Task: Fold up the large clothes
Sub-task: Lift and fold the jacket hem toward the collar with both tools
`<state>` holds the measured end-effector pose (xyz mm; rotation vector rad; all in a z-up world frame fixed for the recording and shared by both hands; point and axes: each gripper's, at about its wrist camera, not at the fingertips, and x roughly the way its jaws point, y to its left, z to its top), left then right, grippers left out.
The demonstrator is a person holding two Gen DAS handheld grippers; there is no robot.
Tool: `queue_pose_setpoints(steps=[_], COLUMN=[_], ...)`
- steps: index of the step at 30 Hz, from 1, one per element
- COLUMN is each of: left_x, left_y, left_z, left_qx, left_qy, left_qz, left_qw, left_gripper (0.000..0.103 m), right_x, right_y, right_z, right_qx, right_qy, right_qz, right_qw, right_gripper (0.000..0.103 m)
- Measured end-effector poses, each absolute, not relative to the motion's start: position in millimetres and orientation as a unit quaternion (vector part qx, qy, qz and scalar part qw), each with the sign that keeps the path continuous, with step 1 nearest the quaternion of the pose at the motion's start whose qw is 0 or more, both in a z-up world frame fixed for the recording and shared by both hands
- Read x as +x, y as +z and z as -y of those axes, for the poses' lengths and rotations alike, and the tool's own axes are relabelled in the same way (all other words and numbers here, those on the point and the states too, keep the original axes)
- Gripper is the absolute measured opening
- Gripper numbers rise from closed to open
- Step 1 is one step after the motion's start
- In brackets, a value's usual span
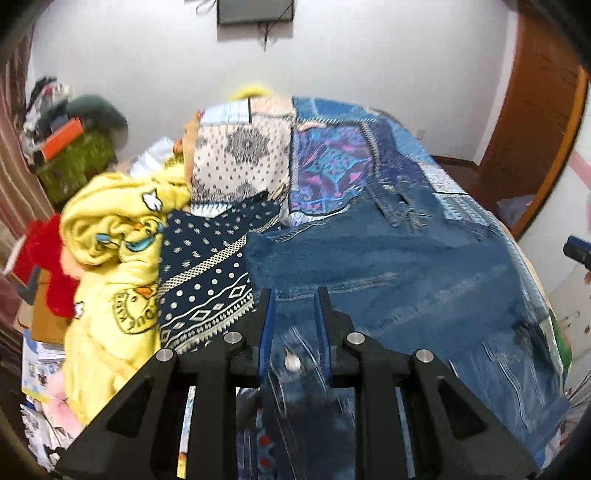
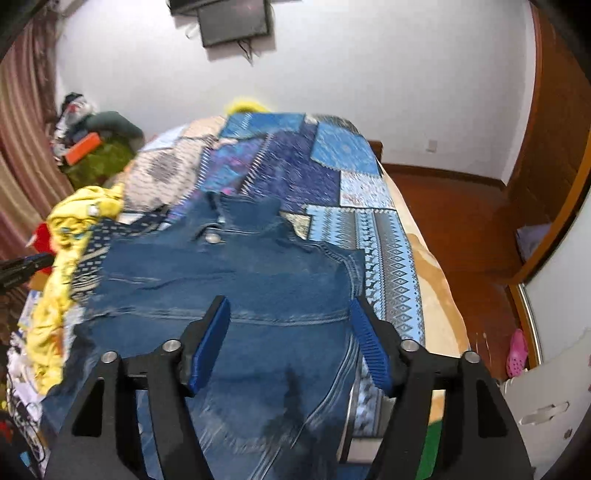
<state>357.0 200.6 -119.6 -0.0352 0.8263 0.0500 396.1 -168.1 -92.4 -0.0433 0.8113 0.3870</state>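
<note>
Your left gripper (image 1: 291, 295) points steeply down over the near hem of the denim jacket (image 1: 388, 266), its blue-padded jaws standing a narrow gap apart. Denim and a metal button (image 1: 293, 363) show through that gap, but you cannot tell whether the pads press on the cloth or only hang above it.

Your right gripper (image 2: 290, 306) tilts down at much the same angle, jaws spread wide, pads clear of the fabric, nothing between them but the jacket lying beneath.

The denim jacket (image 2: 236, 266) lies flat on the patchwork bedspread (image 2: 384, 236), collar toward 12 o'clock, hem toward you at 6 o'clock. In the left wrist view, a navy dotted garment (image 1: 207, 273) touches its 9 o'clock edge, and a yellow cartoon-print blanket (image 1: 110, 258) is heaped beyond that. The blanket carries a round emblem with lettering, too blurred and creased to read.

A dark screen (image 2: 232, 20) hangs on the wall at 12 o'clock.
</note>
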Motion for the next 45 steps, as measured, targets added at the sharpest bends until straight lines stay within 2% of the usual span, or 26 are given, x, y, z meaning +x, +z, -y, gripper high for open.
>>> queue_pose_setpoints(steps=[4, 10, 16, 23, 27, 29, 34, 35, 37, 41, 43, 44, 45], left_x=[314, 254, 209, 180, 173, 173, 179, 179, 179, 175, 173, 172, 171], left_y=[-112, -130, -171, -221, -236, -241, -252, -254, -260, -277, -280, -279, -278], left_z=[-192, -190, -207, -225, -217, -210, -199, -199, -203, -214, -218, -219, -218], left_qx=[-0.027, -0.032, -0.06, -0.175, -0.246, -0.25, -0.23, -0.232, -0.237, -0.282, -0.306, -0.312, -0.311], left_qy=[0.009, 0.024, 0.05, 0.039, 0.004, 0.003, 0.019, 0.02, 0.02, 0.022, 0.021, 0.019, 0.014], left_qz=[-0.385, -0.394, -0.429, -0.483, -0.489, -0.492, -0.508, -0.51, -0.514, -0.523, -0.518, -0.512, -0.508], left_qw=[0.922, 0.918, 0.9, 0.857, 0.837, 0.834, 0.83, 0.828, 0.824, 0.804, 0.798, 0.8, 0.803], left_gripper=[0.022, 0.045, 0.046, 0.046, 0.046, 0.051, 0.053, 0.054, 0.055, 0.056, 0.056, 0.055, 0.051], right_x=[358, 322, 289, 266, 255, 250, 243, 243, 240, 236, 235, 234, 234], right_y=[-85, -105, -142, -179, -194, -199, -210, -211, -213, -213, -211, -208, -205], right_z=[177, 190, 204, 230, 237, 237, 233, 232, 232, 230, 231, 231, 230], right_qx=[-0.01, 0.004, 0.002, 0.075, 0.093, 0.103, 0.122, 0.131, 0.146, 0.158, 0.163, 0.159, 0.154], right_qy=[0.201, 0.205, 0.186, 0.178, 0.172, 0.177, 0.199, 0.204, 0.214, 0.214, 0.218, 0.219, 0.217], right_qz=[-0.373, -0.398, -0.439, -0.489, -0.508, -0.513, -0.52, -0.52, -0.518, -0.513, -0.511, -0.508, -0.503], right_qw=[0.906, 0.894, 0.879, 0.851, 0.839, 0.834, 0.821, 0.819, 0.815, 0.816, 0.815, 0.818, 0.822], right_gripper=[0.073, 0.073, 0.073, 0.073, 0.073, 0.073, 0.072, 0.071, 0.058, 0.052, 0.041, 0.038, 0.03])
